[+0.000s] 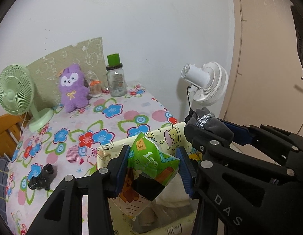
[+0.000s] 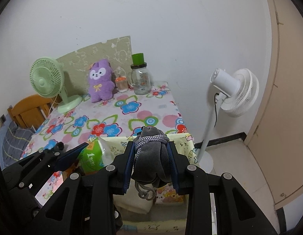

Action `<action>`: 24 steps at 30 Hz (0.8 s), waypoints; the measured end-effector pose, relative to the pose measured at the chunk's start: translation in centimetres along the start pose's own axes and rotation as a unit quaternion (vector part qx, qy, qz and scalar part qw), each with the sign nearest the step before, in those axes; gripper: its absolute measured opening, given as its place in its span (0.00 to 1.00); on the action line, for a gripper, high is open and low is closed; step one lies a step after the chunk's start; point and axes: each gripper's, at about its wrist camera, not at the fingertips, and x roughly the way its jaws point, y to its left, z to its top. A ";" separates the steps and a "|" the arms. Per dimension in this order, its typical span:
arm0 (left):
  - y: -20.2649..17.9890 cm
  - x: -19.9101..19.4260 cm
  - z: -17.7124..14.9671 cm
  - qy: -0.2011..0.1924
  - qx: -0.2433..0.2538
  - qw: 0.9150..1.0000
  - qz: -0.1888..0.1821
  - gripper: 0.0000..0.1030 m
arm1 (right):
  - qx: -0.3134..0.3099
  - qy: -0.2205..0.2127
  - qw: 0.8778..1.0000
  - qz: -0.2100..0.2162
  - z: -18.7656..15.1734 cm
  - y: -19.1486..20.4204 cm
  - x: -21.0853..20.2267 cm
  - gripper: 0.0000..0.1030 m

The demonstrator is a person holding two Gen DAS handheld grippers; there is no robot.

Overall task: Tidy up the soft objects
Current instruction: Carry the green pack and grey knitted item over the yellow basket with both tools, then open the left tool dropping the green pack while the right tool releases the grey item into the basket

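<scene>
My left gripper (image 1: 153, 156) is shut on a green tissue pack (image 1: 153, 160) and holds it over the open yellow cartoon-print fabric box (image 1: 171, 135) at the table's near right corner. My right gripper (image 2: 151, 148) is shut on a grey drawstring pouch (image 2: 151, 160) bound with grey-white cord, held above the same box (image 2: 182, 139). The right gripper and pouch (image 1: 208, 121) also show in the left wrist view. The left gripper and tissue pack (image 2: 92, 156) show at the left of the right wrist view. A purple plush toy (image 1: 73, 88) sits at the table's back. A small black soft toy (image 1: 41, 180) lies at the front left.
A floral tablecloth (image 1: 116, 121) covers the table. A green desk fan (image 1: 16, 94) stands back left, with a green-lidded glass jar (image 1: 116, 80) and a small toothpick jar (image 1: 95, 88) by the wall. A white floor fan (image 2: 233, 94) stands right of the table. A wooden chair (image 2: 28, 109) is at left.
</scene>
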 end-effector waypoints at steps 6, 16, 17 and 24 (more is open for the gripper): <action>0.2 1.9 0.0 0.029 0.011 1.000 0.004 0.65 | -0.002 0.025 1.000 0.011 0.0 -0.1 2.6 0.35; 1.4 3.3 -0.2 0.053 0.010 0.998 0.012 0.79 | -0.004 0.056 0.998 0.039 0.1 0.7 5.5 0.38; 1.5 3.4 -0.3 0.055 0.009 0.998 0.013 0.79 | -0.006 0.057 0.997 0.041 0.1 0.8 5.6 0.42; 1.9 3.3 -0.4 0.059 0.004 0.998 0.011 0.80 | -0.008 0.054 0.998 0.037 0.1 1.3 5.6 0.72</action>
